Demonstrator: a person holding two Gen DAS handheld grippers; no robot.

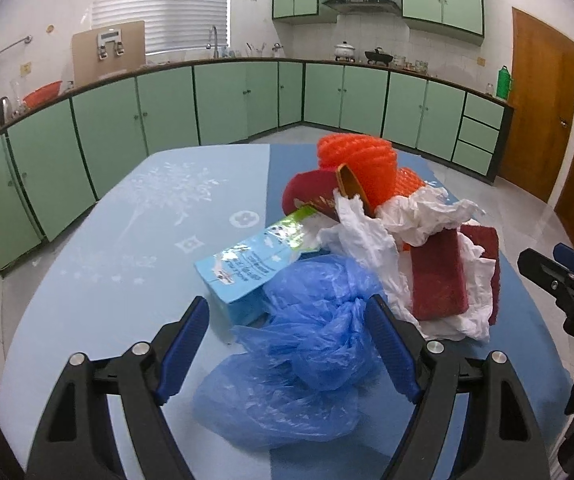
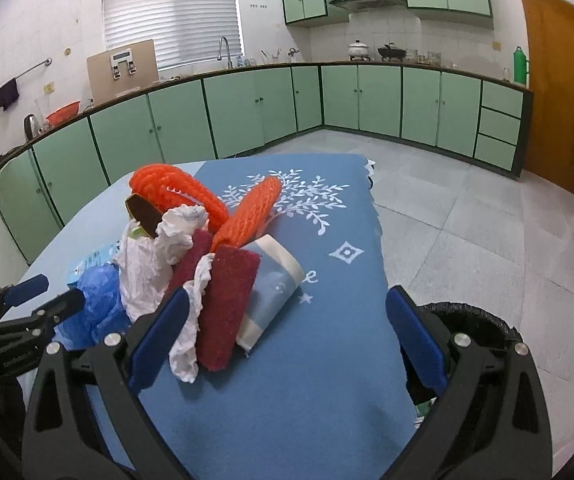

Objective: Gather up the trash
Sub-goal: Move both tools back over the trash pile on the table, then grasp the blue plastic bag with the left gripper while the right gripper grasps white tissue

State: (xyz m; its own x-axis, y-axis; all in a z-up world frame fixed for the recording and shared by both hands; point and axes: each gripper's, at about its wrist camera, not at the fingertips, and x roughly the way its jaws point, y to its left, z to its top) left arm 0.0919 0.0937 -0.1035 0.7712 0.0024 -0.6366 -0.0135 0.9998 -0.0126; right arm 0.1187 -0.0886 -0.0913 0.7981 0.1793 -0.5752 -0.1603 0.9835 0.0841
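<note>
Two grippers face a heap of trash on a blue-clothed table (image 1: 119,280). The left gripper (image 1: 289,344) has its jaws spread wide, and a crumpled blue plastic bag (image 1: 303,344) lies between them, its folds just beside the right pad; whether the pads touch it cannot be told. Just beyond the left jaw sits a light blue carton (image 1: 243,276). Past the right jaw lie white crumpled paper (image 1: 367,248), dark red pads (image 1: 439,276) and orange foam netting (image 1: 363,164). The right gripper (image 2: 287,332) is also spread wide over bare cloth, gripping nothing; the red pads and white paper lie just beside its left jaw. A black-lined bin (image 2: 471,320) shows behind its right jaw.
</note>
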